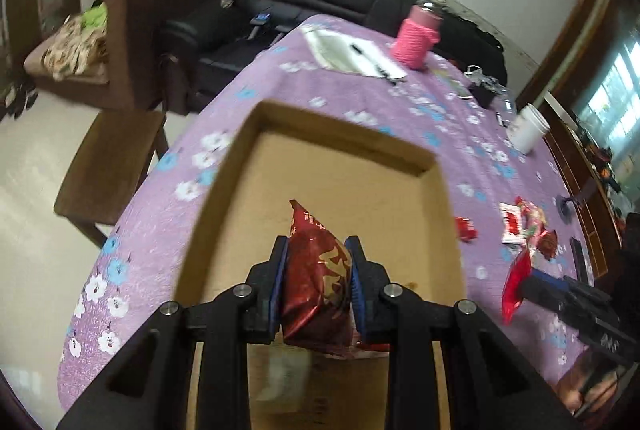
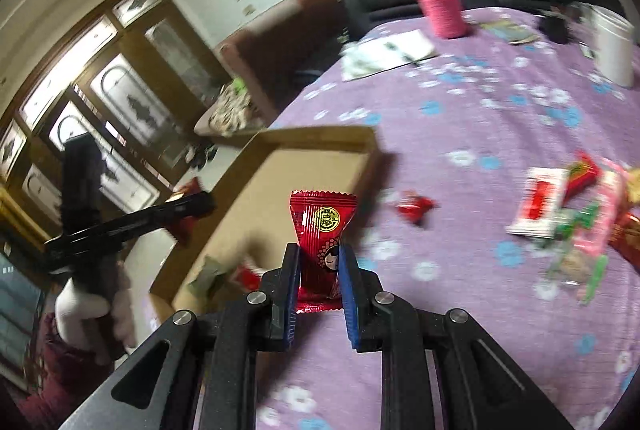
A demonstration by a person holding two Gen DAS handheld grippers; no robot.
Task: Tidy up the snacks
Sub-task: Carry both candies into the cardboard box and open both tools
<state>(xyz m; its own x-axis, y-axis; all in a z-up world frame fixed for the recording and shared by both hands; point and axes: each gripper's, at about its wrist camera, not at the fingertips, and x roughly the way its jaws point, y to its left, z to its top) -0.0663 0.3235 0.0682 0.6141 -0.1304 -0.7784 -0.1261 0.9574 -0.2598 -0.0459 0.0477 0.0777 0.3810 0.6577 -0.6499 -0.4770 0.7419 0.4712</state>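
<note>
While the left claw (image 1: 317, 280) hangs over the open cardboard box (image 1: 438, 198), its blue pads are pressed against both sides of a dark red snack bag (image 1: 318, 290), which stands upright between them above the box floor. The box sits on the bench (image 1: 360, 102), which is covered in a purple flowered cloth. The right claw (image 2: 320, 284) is closed on a red candy packet (image 2: 320, 226) with a yellow round mark; the packet is upright, its crimped top edge free above the fingers. This claw is above the bench just beside the box's right wall. In the right wrist view, some wrapped items already lie in the near corner of the box, too blurred to identify. A small red candy (image 2: 414, 208) lies loose on the cloth near the box. Farther right, well apart from the box, is a heap of mixed packets (image 2: 560, 206). A pink-sleeved bottle (image 1: 418, 38), papers (image 1: 352, 54) and a white cup (image 1: 528, 128) stand at the far end.
</note>
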